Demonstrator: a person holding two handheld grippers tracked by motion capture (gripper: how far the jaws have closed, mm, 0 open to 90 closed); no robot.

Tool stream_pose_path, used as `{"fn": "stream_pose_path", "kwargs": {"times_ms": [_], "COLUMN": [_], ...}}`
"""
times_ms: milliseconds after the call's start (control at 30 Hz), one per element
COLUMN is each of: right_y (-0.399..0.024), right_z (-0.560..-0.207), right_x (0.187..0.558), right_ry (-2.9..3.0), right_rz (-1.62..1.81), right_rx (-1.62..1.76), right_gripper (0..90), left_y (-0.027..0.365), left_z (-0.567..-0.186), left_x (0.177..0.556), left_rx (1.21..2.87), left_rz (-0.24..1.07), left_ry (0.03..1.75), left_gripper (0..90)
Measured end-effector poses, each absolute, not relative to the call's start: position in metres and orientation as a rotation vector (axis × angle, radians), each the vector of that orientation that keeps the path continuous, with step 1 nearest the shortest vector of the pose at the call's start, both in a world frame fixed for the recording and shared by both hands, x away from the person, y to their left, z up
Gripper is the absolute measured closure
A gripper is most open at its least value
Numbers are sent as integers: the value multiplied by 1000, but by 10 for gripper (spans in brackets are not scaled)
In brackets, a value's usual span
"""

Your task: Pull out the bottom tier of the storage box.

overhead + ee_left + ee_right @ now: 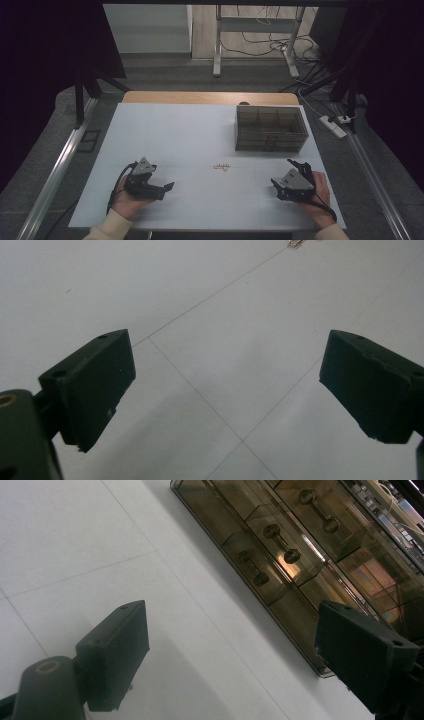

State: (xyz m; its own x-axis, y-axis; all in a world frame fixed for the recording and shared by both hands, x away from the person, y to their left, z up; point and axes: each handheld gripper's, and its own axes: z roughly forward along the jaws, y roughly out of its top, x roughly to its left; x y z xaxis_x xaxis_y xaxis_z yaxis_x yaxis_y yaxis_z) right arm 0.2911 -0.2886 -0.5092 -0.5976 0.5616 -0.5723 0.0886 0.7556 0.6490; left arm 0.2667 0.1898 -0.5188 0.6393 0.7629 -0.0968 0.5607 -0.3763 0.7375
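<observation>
Both the left gripper [165,189] and right gripper [282,176] rest spread wide, grasping nothing. Small beads [221,167] lie between them. The smoky box [270,128] bears no readable label.

Two grippers on table [200,130]: left gripper [167,187], right gripper [280,186], one per hand. Two black fingers [95,382] on each, spread apart. One smoky clear drawer box [270,127]; three dumbbell-shaped drawer handles [282,542] countable in right gripper view. One small cluster of pale pieces [221,167] mid-table, number too small to tell.
</observation>
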Motion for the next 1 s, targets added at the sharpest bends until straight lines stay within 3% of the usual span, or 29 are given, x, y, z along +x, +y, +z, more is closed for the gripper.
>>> {"fn": "stream_pose_path", "kwargs": {"times_ms": [1000], "right_y": [-282], "right_z": [-510], "right_x": [302], "right_ry": [2078], "right_rz": [677], "right_rx": [444], "right_gripper": [190], "left_y": [190], "left_z": [-519], "left_x": [267], "left_rx": [2089], "left_rz": [337], "left_ry": [1030], "left_gripper": [71]}}
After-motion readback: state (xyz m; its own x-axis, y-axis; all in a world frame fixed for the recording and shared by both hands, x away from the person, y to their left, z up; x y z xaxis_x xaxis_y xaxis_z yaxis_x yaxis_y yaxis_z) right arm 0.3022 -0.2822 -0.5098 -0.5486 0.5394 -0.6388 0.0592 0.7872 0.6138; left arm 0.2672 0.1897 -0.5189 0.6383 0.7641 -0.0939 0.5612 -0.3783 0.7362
